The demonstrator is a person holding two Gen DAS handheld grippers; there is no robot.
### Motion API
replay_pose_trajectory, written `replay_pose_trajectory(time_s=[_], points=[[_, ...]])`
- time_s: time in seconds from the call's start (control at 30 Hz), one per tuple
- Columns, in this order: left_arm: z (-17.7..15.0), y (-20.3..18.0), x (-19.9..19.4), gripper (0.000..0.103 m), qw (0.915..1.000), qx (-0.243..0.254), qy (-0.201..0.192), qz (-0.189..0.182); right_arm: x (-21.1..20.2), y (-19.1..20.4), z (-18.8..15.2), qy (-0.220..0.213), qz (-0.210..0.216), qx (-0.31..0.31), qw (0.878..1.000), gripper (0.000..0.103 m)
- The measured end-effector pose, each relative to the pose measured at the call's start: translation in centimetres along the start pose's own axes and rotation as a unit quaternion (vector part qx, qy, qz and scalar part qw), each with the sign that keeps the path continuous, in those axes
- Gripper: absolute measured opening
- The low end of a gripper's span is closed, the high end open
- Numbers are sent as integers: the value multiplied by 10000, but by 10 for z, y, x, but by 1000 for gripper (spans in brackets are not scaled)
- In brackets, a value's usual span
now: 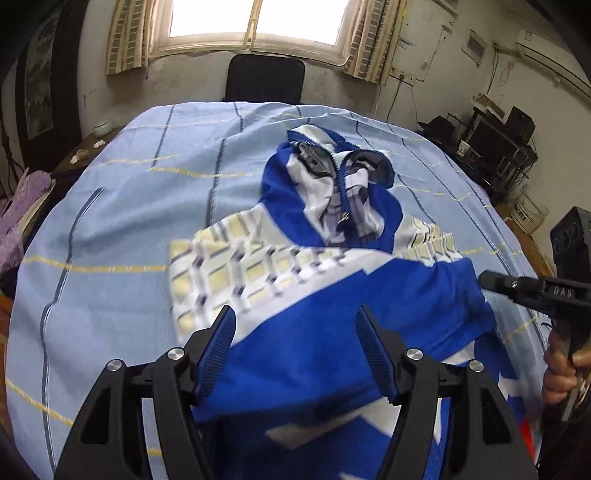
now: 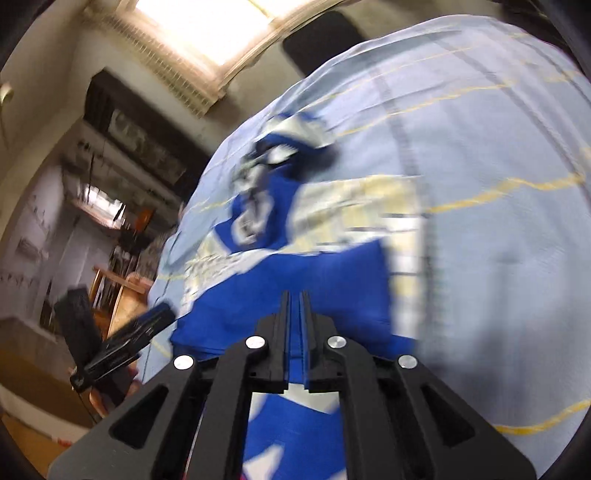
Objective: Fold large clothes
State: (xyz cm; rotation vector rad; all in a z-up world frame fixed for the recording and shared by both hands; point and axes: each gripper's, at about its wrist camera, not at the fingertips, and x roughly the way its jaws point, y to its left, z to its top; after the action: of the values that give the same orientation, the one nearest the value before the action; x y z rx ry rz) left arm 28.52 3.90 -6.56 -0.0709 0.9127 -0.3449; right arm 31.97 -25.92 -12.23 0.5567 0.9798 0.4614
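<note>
A blue, white and yellow patterned hooded jacket lies on a light blue striped bedsheet, hood toward the far end, zipper part open. My left gripper is open, hovering over the jacket's lower blue part with nothing between its fingers. My right gripper is shut on a fold of the jacket's blue fabric; in the left wrist view it shows at the jacket's right edge. The right wrist view is motion-blurred. The left gripper shows there too, left of the jacket.
A black chair stands at the bed's far end under a window. Shelves with electronics fill the right side. A dark speaker is near the right edge. Purple cloth lies at the left.
</note>
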Motion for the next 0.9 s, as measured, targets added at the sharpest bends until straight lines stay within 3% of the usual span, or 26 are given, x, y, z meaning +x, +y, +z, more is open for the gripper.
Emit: replay_pose_trajectory(time_s=[0.1,0.2,0.23,0.43,0.63,0.7,0.73,0.77,0.83,0.9], points=[[11,0,20,68,9998,-94,102,131,22,12,7,199,-230,-131,9995,5],[13,17,38,68,9987,-394,201,247,32,-1,10,287,-488,17,9984,5],[12,26,43,68,9978,-541,243,290,31,-10,9,270,-522,100,9982,0],[8,49,41,68,9973,-722,99,105,18,-57,3,240,213,727,9968,0],[7,56,28,68,9957,-890,-14,240,-4,-72,10,47,-244,987,9948,0],[10,56,16,68,9952,-892,-214,328,-9,-60,19,-63,-627,778,9950,7],[11,54,9,69,9951,-879,-336,312,-10,-50,27,-121,-776,641,9948,18],[11,52,5,73,9949,-886,-404,272,-11,-43,34,-180,-797,579,9950,33],[10,47,-2,77,9943,-924,-519,133,-11,-25,53,-412,-666,513,9956,51],[8,40,0,79,9953,-840,-472,51,-5,-13,68,-511,-474,465,9965,56]])
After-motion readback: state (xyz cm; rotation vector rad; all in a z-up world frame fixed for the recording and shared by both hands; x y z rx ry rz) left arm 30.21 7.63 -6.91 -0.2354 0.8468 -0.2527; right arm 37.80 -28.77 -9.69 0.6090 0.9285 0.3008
